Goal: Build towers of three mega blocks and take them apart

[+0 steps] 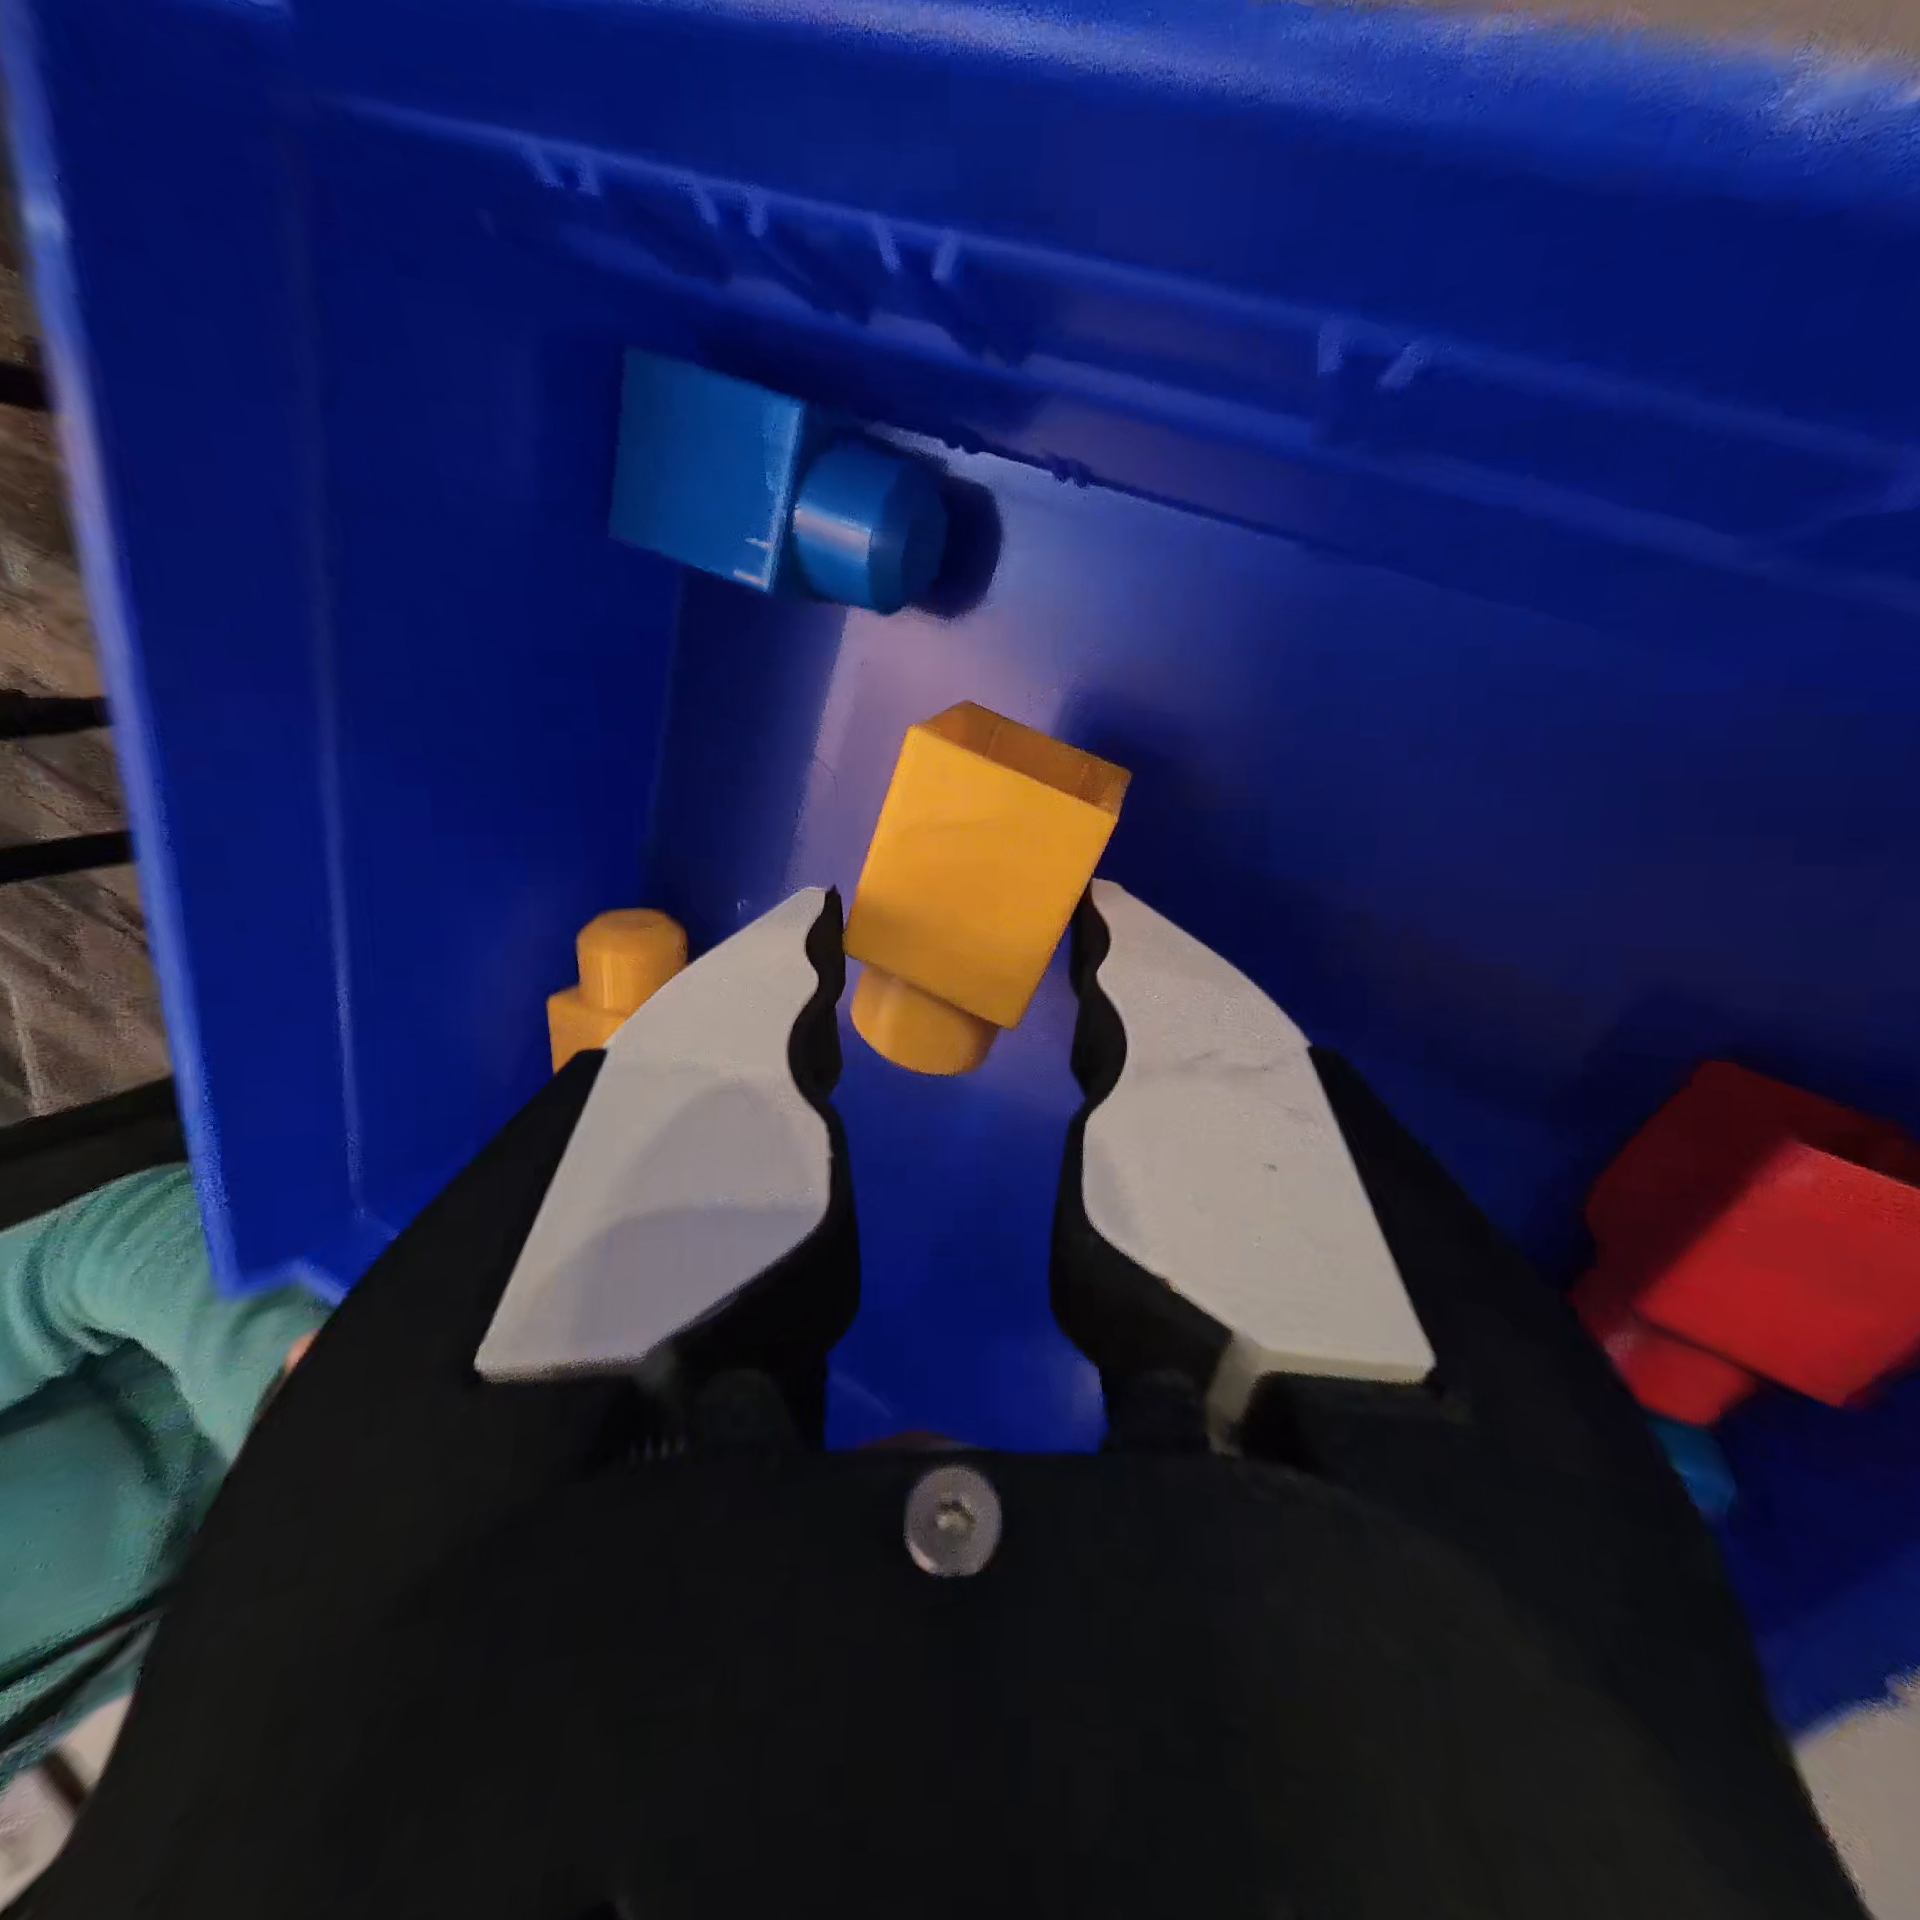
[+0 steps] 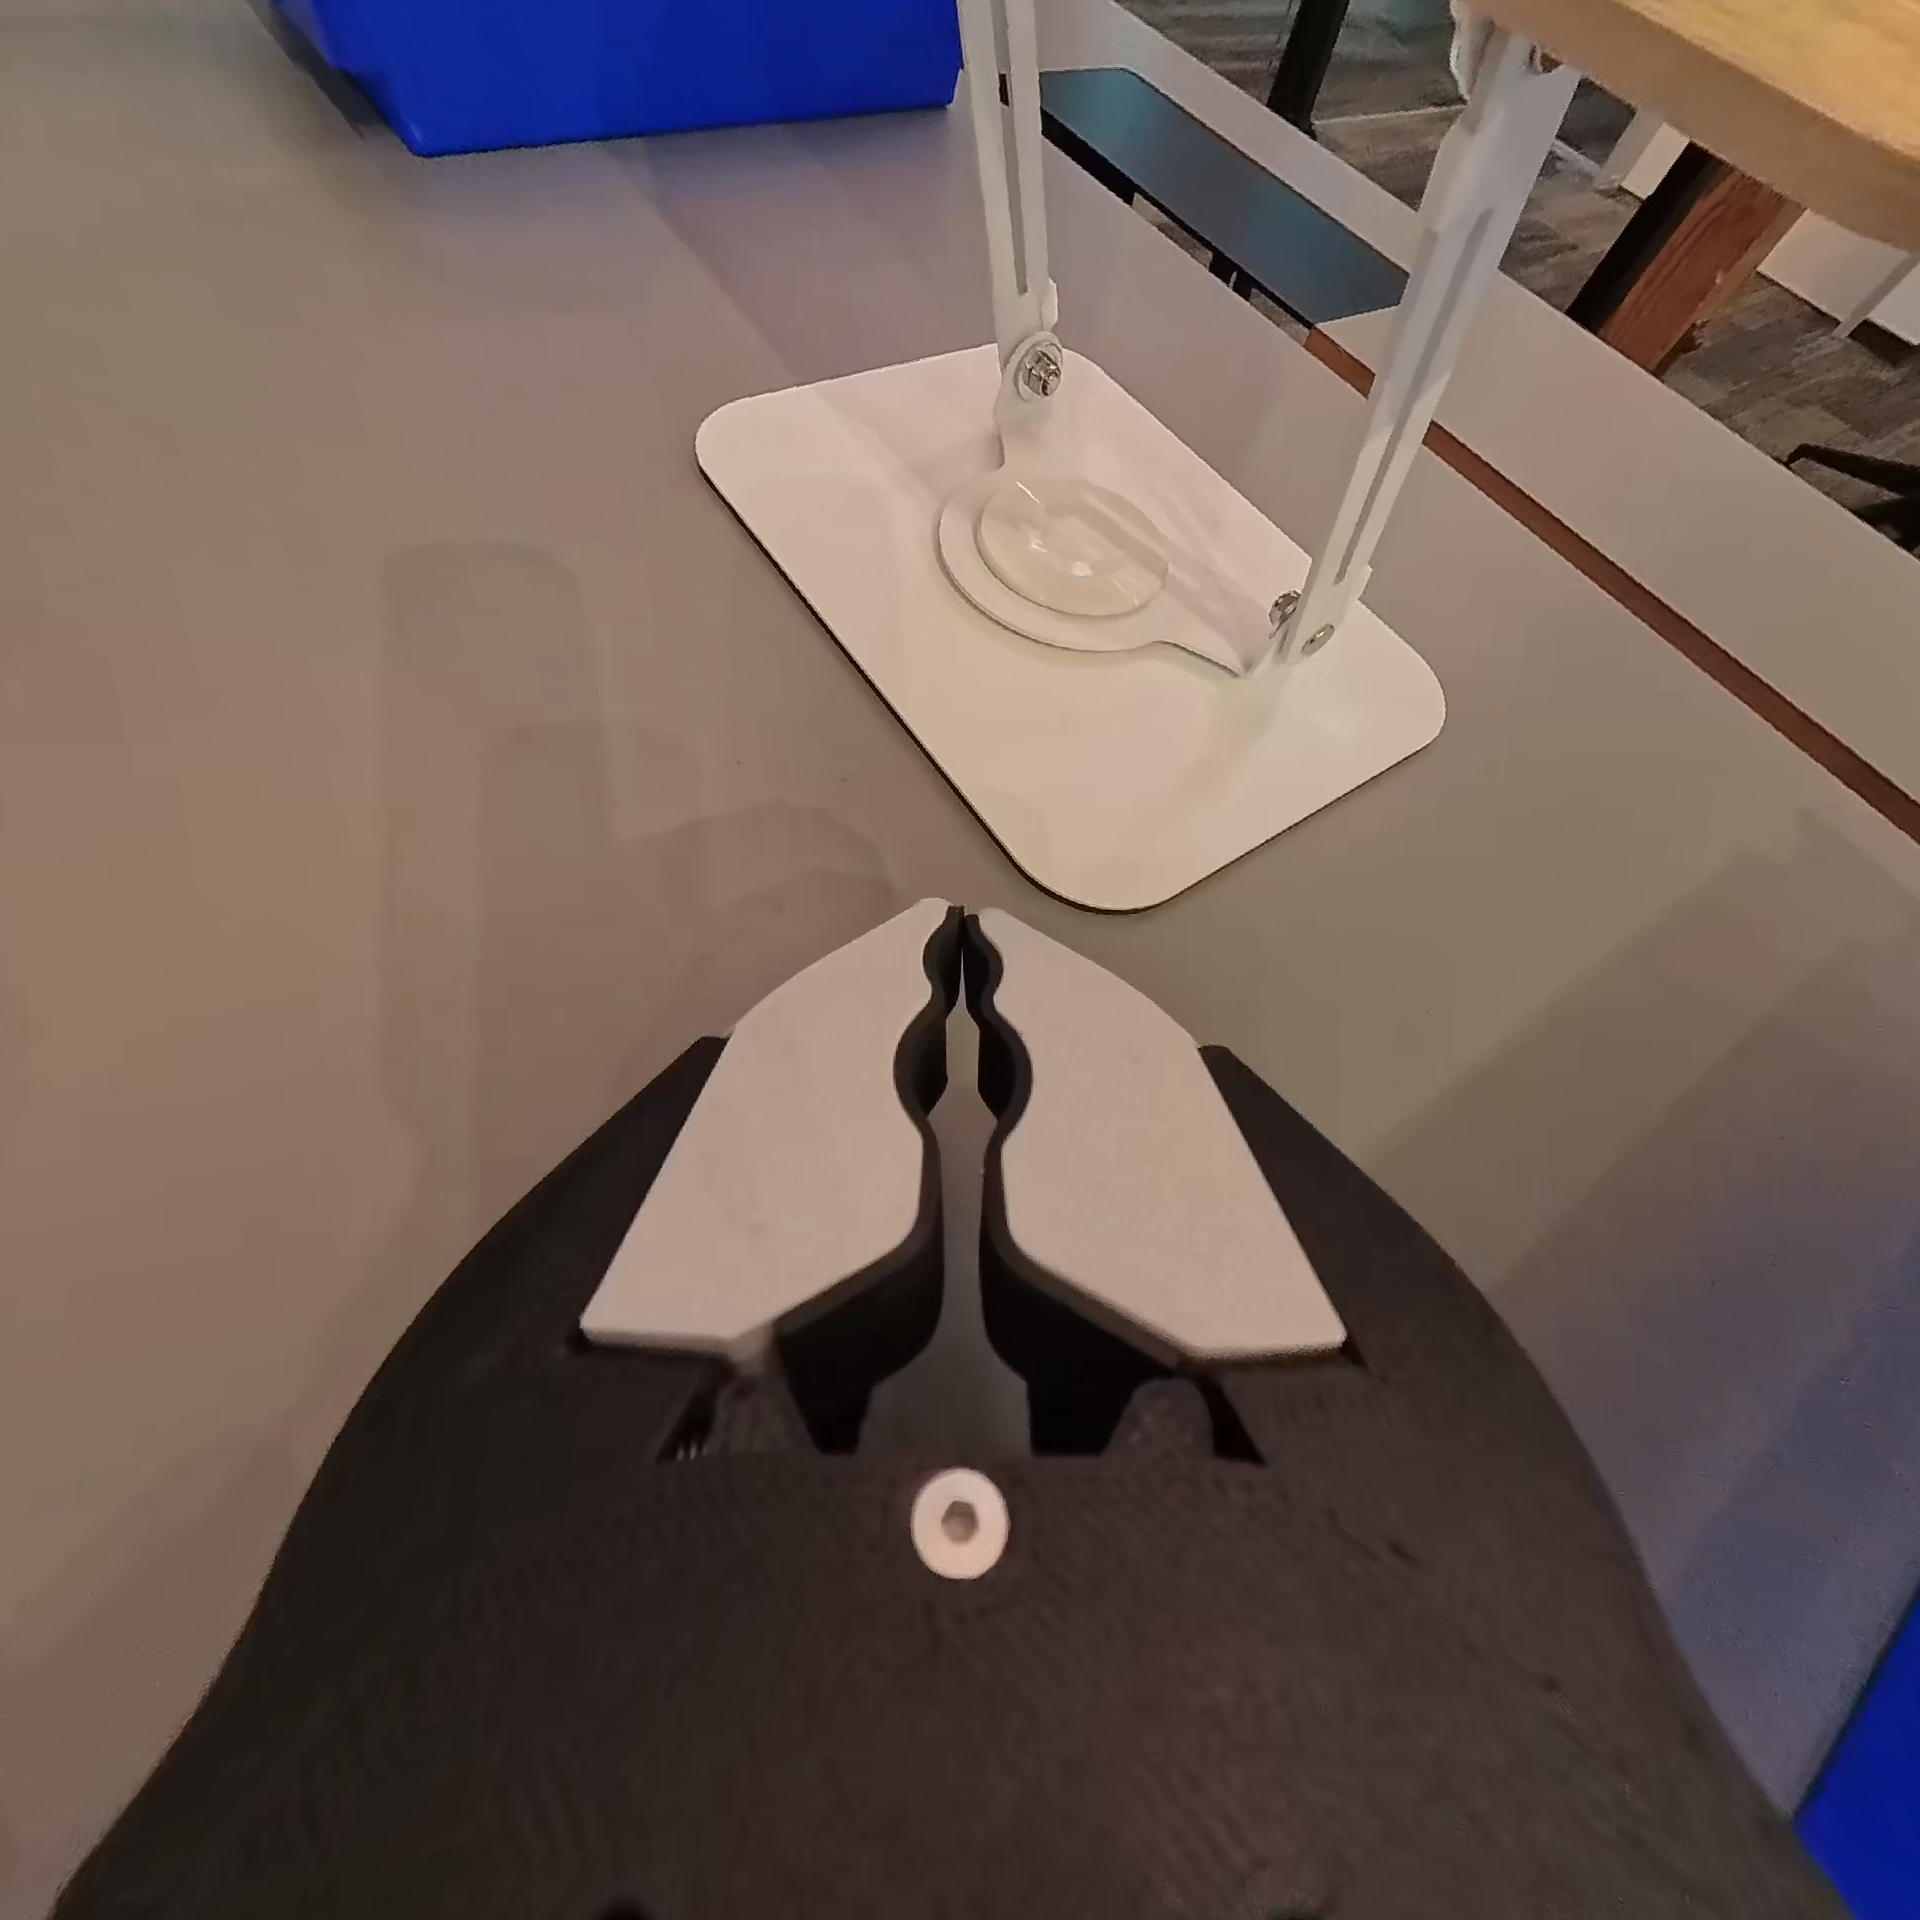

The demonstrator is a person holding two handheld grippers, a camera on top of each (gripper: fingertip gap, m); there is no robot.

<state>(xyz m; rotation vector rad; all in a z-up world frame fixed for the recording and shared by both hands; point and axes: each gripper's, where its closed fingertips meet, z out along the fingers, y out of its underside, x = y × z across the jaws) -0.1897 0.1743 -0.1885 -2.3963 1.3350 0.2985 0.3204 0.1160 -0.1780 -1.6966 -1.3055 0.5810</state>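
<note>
In the left wrist view my left gripper (image 1: 958, 914) reaches into a blue bin (image 1: 1351, 260). Its two fingertips are closed on the sides of a tilted yellow block (image 1: 977, 883), whose stud points down toward me. A blue block (image 1: 748, 488) lies farther back in the bin. A second yellow block (image 1: 613, 987) sits at the left, partly hidden behind my left finger. A red block (image 1: 1766, 1236) lies at the right. In the right wrist view my right gripper (image 2: 961, 920) is shut with nothing between its pads, over the grey table (image 2: 312, 520).
A white stand base (image 2: 1091, 727) with two slanted white legs sits on the table just ahead of my right gripper. A blue bin (image 2: 644, 73) stands at the far edge of that view. A person's teal sleeve (image 1: 94, 1403) is at the left outside the bin. My right fingertips sit around 50 cm from my left ones.
</note>
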